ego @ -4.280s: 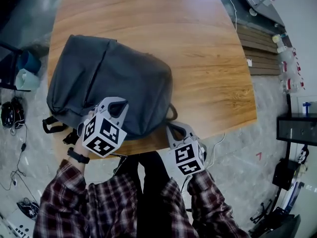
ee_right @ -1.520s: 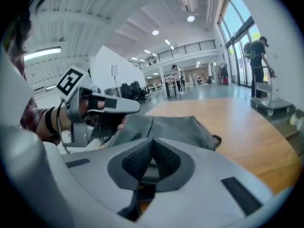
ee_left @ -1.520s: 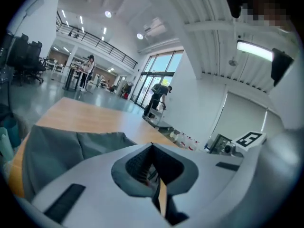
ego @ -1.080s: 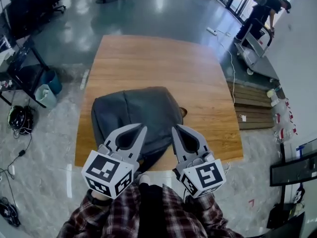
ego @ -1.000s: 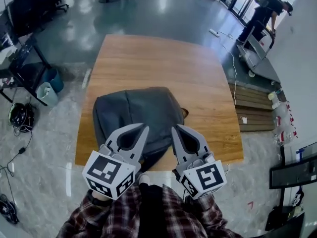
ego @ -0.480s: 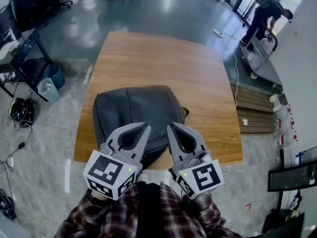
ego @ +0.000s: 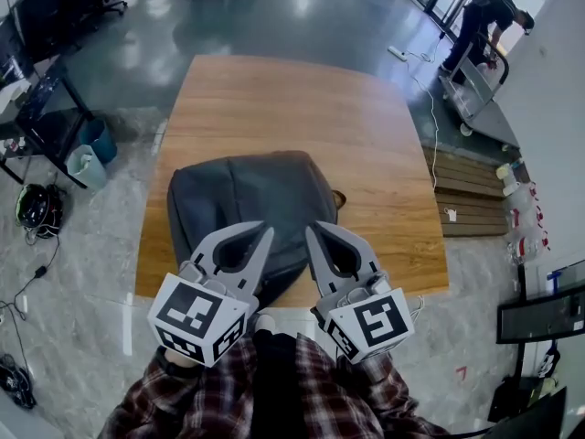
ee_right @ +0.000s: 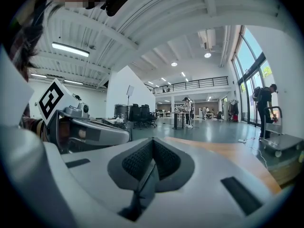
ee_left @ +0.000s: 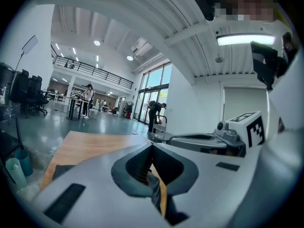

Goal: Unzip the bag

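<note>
A polished grey floor [ego: 274, 7] spreads around a long wooden bench [ego: 302, 99], which runs away from the person. On the near half of the bench, toward its left side, lies a dark grey fabric backpack [ego: 247, 190], flat, with its near end close to the bench's near edge.

The 2 grippers are held side by side over that near edge, raised above the backpack, not touching it. In the head view the left gripper [ego: 263, 236] and the right gripper [ego: 313, 234] both point forward across the bag's near end.

In each gripper view the jaws are closed tip to tip, with nothing caught between them. Only the oval gap behind the tips stays clear. Through it, in the left gripper view, a strip of bench and dark fabric shows below.

The backpack therefore lies ahead of and beneath both pairs of jaws. A small loop [ego: 339, 198] juts from its right edge. If that is the carry handle, the bag's long axis probably runs left to right across the bench, with its top nearer the right gripper.

No zipper pull or zipper line can be made out in any view. The unzipping looks not yet begun. The next move would need 1 gripper lowered to the seam with its jaws parted.
</note>
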